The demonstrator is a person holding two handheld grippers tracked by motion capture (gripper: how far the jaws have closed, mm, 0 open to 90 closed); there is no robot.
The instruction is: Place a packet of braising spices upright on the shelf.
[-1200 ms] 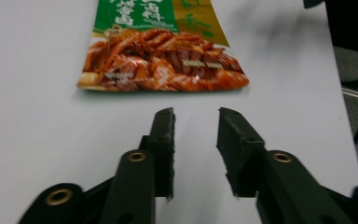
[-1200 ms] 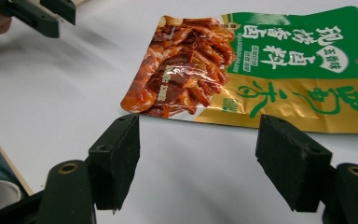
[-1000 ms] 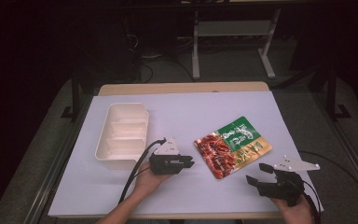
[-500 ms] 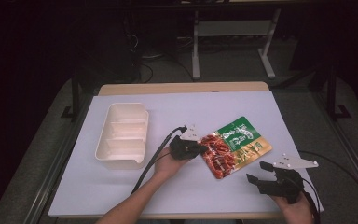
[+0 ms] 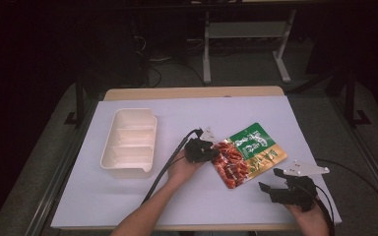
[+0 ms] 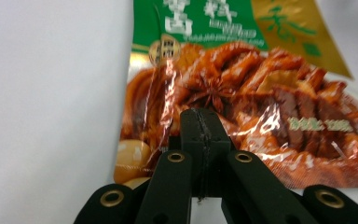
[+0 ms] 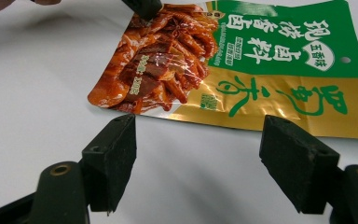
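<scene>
Step in hand: the left tool (image 5: 207, 150) is taking hold of the food pouch (image 5: 248, 152) at its near-left edge; judging by the layout, the pouch is probably meant for the white tray (image 5: 129, 142).
Left tool state: in the left gripper view the two black jaws stand pressed together over the pouch's red printed end (image 6: 242, 93); whether film is actually pinched between them I cannot tell, since the tips hide the edge.
Right tool state: the right tool (image 5: 275, 186) has its jaws wide apart, holding nothing, just short of the pouch's gold edge (image 7: 279, 100).
Pouch position: flat on the tabletop (image 5: 202, 201), right of the tray and well apart from it, turned at an angle.
Doing it well: get the tips under the seam rather than on top, bite on the flat border and not the bulging middle, then lift slowly so the slick film does not slide out.
Risk: a shallow pinch would likely let the pouch drop or swing.
Left arm pose: forearm (image 5: 147, 216) reaches diagonally up toward the pouch, hand low, tool nearly level with the tabletop.
Right hand pose: held near the front edge, tool aimed at the pouch, hovering.
</scene>
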